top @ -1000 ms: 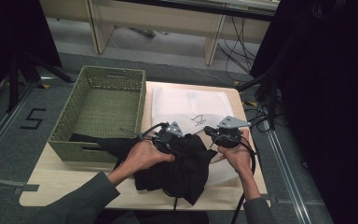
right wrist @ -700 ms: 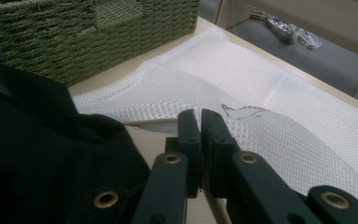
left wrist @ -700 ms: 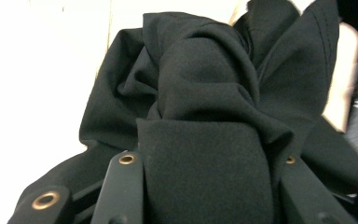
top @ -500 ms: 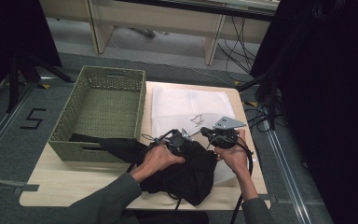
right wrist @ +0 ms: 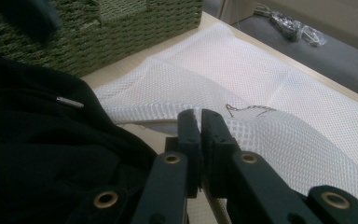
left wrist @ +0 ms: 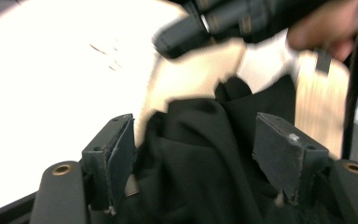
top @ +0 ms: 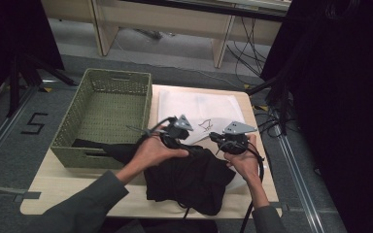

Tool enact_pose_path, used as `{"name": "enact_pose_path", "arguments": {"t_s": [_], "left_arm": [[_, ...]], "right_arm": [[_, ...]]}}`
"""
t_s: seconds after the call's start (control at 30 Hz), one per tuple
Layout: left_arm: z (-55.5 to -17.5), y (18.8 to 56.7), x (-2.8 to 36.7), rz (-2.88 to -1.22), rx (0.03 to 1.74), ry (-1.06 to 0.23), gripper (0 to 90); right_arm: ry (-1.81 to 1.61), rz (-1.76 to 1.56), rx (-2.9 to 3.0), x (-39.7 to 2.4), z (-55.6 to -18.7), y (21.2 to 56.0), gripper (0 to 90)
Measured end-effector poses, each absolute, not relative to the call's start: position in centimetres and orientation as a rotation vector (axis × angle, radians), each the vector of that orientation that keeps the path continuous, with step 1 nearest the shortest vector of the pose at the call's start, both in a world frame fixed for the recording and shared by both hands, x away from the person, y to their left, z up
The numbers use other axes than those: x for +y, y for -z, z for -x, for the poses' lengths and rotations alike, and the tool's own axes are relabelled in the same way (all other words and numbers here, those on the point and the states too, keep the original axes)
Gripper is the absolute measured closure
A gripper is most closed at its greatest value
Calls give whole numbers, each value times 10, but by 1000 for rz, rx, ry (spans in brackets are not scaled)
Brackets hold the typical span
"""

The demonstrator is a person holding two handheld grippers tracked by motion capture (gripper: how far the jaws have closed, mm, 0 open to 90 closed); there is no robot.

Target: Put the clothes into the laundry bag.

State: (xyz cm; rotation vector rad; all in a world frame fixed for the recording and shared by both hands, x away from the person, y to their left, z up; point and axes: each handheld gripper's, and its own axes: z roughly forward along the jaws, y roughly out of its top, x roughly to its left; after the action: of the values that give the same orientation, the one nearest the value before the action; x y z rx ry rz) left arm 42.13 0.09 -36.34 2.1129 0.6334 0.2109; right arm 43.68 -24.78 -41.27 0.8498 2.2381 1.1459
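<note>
Black garment (left wrist: 205, 158) between left gripper (left wrist: 196, 154) jaws

The basket (top: 104, 114) stands on the bench (top: 53, 194) at its left side. Right of the basket lies the mesh bag (top: 196, 104), flat on the bench. In front of the basket's near right corner lies the garment (top: 189, 177), overlapping the mesh bag's near edge.

Black garment (top: 189, 174), white mesh bag (top: 199, 104), green woven basket (top: 77, 158).
</note>
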Motion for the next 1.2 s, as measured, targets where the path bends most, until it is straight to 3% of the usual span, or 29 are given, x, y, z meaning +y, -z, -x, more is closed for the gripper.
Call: {"name": "enact_pose_path", "arguments": {"t_s": [0.2,0.43,0.6,0.8,0.87,1.0,1.2], "left_arm": [[-422,340,70,-2124,682,-305,282],[-418,359,145,-2085,831,-321,267],[-416,382,179,-2057,900,-298,266],[-408,404,192,-2045,911,-250,280],[-407,409,194,-2055,889,-231,316],[-405,417,195,-2033,901,-153,504],[-403,414,199,-1974,901,-122,716]], "right_arm": [[-1149,-849,2236,-248,-437,413,876],[-1146,-853,2234,-248,-437,413,876],[-1145,-868,2237,-248,-436,414,875],[-1154,-862,2232,-249,-438,415,875],[-1149,-859,2232,-249,-437,415,875],[-1150,-867,2231,-249,-437,415,874],[-1148,-864,2239,-249,-437,415,874]]}}
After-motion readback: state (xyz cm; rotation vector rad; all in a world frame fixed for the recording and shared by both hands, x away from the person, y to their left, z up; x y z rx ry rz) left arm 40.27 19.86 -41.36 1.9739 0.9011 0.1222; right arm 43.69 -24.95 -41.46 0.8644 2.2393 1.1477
